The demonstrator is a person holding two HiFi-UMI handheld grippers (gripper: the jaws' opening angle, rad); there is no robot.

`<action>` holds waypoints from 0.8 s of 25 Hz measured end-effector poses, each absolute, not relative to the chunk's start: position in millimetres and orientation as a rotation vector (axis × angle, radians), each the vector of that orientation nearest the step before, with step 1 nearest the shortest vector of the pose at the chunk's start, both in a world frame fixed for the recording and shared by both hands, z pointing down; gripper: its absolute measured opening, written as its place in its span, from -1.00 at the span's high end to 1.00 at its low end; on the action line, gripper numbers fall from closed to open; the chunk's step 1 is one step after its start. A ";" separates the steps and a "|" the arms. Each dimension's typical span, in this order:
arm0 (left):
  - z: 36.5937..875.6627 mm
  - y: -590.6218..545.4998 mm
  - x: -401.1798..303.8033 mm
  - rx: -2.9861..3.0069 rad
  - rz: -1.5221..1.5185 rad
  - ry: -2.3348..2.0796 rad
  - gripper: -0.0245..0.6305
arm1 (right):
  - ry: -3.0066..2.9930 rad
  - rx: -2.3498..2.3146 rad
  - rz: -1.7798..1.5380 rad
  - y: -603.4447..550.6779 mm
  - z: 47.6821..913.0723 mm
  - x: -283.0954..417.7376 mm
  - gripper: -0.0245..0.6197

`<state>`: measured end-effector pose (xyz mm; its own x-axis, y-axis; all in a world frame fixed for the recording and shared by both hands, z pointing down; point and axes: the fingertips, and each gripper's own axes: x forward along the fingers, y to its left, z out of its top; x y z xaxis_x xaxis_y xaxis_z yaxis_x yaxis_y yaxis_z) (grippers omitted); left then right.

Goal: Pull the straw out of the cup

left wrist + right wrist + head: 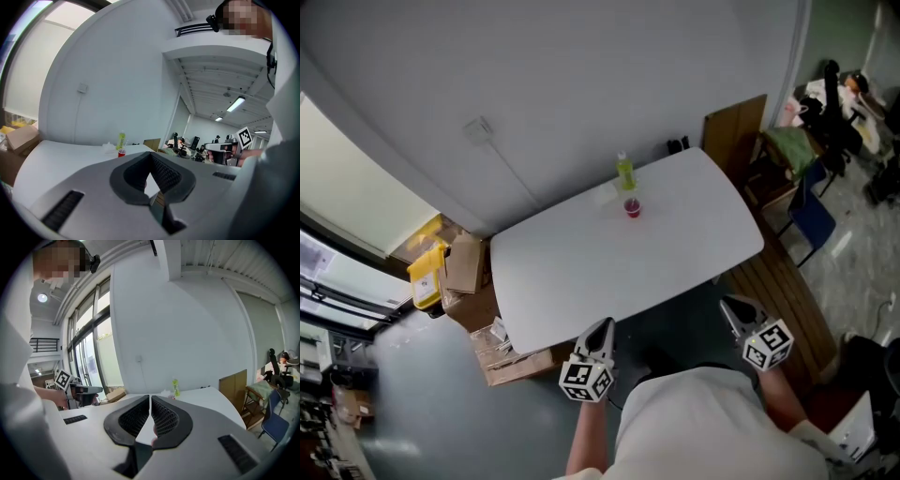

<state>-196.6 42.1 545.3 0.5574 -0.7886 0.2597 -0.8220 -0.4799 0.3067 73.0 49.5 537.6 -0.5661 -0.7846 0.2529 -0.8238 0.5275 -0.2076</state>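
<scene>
Two empty grippers wait short of a white table, the cup on its far side.
Low in the head view, the left gripper and right gripper hang off the table's near edge, jaws closed on nothing. The red cup stands upper centre beside a green bottle; its straw is too small to see.

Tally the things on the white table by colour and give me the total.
Yellow-green: 1, the bottle
Red: 1, the cup
White: 1, a crumpled thing, too small to identify
Total: 3
</scene>
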 end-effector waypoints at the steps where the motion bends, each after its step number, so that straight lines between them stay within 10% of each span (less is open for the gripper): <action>1: 546.2 36.8 -200.4 2.404 0.120 -1.300 0.92 | -2.625 1.400 0.463 45.1 538.5 68.9 0.80; 20: 558.6 -12.8 -207.4 2.421 0.145 -1.198 0.92 | -2.548 1.443 0.491 4.8 546.8 47.1 0.80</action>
<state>-207.4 -12.8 558.6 0.6206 -0.7331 0.2784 -0.7782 -0.5324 0.3331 47.1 4.8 546.8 -0.5165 -0.7996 0.3065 -0.8562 0.4769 -0.1986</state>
